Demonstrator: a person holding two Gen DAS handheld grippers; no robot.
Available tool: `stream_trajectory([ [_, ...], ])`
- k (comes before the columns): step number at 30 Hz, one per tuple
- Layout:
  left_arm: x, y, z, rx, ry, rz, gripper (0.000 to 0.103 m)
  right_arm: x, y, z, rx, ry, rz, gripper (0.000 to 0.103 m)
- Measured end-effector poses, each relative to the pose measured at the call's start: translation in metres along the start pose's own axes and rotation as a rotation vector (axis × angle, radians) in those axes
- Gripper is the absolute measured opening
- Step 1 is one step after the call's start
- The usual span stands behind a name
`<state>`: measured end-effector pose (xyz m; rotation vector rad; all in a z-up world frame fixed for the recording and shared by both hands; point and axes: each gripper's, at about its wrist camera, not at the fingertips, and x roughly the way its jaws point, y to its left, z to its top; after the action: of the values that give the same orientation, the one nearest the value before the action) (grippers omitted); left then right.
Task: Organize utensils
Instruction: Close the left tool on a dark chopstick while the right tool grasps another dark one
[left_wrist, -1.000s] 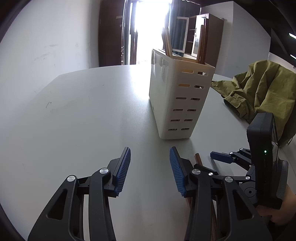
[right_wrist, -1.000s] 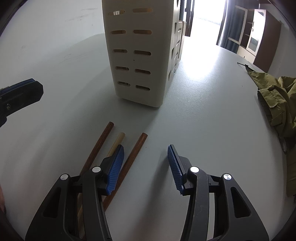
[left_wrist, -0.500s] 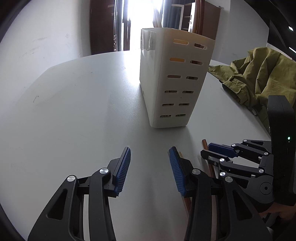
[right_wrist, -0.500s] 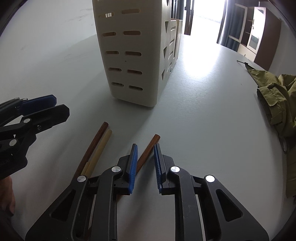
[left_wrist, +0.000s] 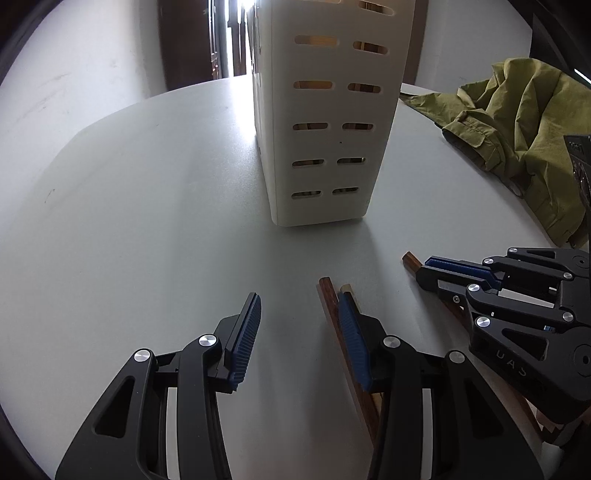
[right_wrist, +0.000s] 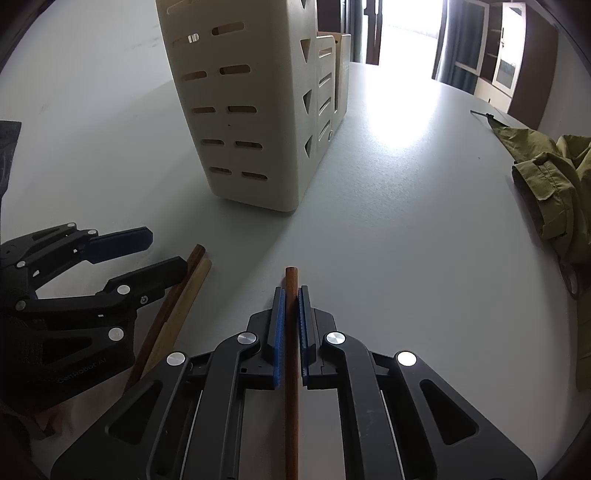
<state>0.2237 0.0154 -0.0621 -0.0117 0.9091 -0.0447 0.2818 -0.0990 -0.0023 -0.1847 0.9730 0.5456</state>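
Observation:
A cream slotted utensil holder (left_wrist: 325, 122) stands upright on the white table; it also shows in the right wrist view (right_wrist: 251, 110). My right gripper (right_wrist: 291, 295) is shut on a dark brown wooden handle (right_wrist: 291, 280) that runs between its blue pads. My left gripper (left_wrist: 299, 310) is open and low over the table; its right finger lies over a dark wooden handle (left_wrist: 330, 299) and a pale wooden handle (left_wrist: 347, 288). In the right wrist view these two (right_wrist: 195, 258) (right_wrist: 201, 269) lie side by side by the left gripper (right_wrist: 155, 251). The right gripper (left_wrist: 436, 269) shows at the right in the left wrist view.
An olive green jacket (left_wrist: 517, 122) lies crumpled on the table's right side, also seen in the right wrist view (right_wrist: 554, 184). A wooden cabinet (right_wrist: 509, 62) and a bright doorway stand beyond the table's far edge.
My right gripper has closed on the dark brown handle, now straight between its pads. My left gripper has moved forward and right toward the other two handles and the holder.

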Motion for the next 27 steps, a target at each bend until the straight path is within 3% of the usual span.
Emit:
stream_trajectory([
  [8, 0.009, -0.004, 0.005, 0.013, 0.018, 0.015, 0.045, 0.005, -0.007, 0.006, 0.016, 0.018, 0.01, 0.008],
  [10, 0.009, -0.006, 0.007, 0.018, 0.025, 0.02, 0.042, 0.005, -0.009, 0.008, 0.027, 0.02, 0.011, 0.008],
  [16, 0.011, -0.011, 0.011, 0.051, 0.046, 0.033, 0.012, 0.011, -0.009, 0.014, 0.016, 0.025, 0.007, 0.008],
  [23, 0.011, -0.009, 0.015, 0.044, 0.061, 0.031, 0.007, 0.014, -0.008, 0.016, 0.021, 0.023, 0.023, 0.008],
  [27, -0.01, -0.003, 0.023, 0.026, 0.01, 0.017, 0.007, -0.001, -0.011, 0.021, 0.036, -0.029, 0.03, 0.008],
])
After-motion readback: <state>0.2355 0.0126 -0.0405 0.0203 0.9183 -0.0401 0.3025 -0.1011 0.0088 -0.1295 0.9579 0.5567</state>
